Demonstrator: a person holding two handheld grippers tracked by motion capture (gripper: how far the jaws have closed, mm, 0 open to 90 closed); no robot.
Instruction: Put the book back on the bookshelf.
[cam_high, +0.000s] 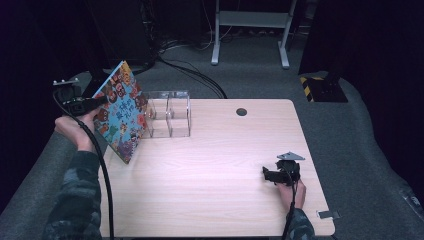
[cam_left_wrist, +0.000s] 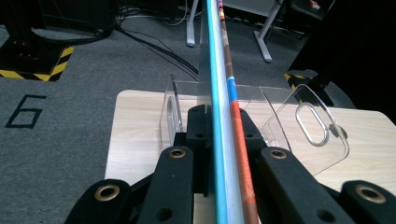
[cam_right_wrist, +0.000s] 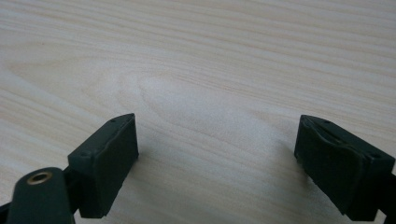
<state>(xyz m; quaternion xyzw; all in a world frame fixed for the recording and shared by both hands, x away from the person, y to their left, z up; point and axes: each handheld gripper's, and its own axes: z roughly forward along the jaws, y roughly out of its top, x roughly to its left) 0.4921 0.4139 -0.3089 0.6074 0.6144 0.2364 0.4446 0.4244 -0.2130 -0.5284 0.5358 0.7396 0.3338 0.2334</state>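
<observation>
A colourful picture book (cam_high: 120, 112) is held tilted above the table's left edge, its lower corner near the tabletop. My left gripper (cam_high: 97, 102) is shut on the book's upper left edge. In the left gripper view the book (cam_left_wrist: 224, 93) stands edge-on between the two closed jaws, my left gripper (cam_left_wrist: 223, 126) clamping it. Just right of the book sits a clear plastic organiser (cam_high: 169, 114) with upright dividers, also seen as the clear organiser (cam_left_wrist: 299, 126) beyond the jaws. My right gripper (cam_high: 274, 175) rests low over the table's right part, and my right gripper (cam_right_wrist: 217, 135) stands open with bare wood between its jaws.
The light wooden table (cam_high: 215, 190) has a round cable hole (cam_high: 241, 111) at its back edge. Grey carpet with black cables (cam_high: 192, 72) lies behind, along with a white metal frame (cam_high: 250, 30). A yellow-black striped marker (cam_high: 307, 82) is at the back right.
</observation>
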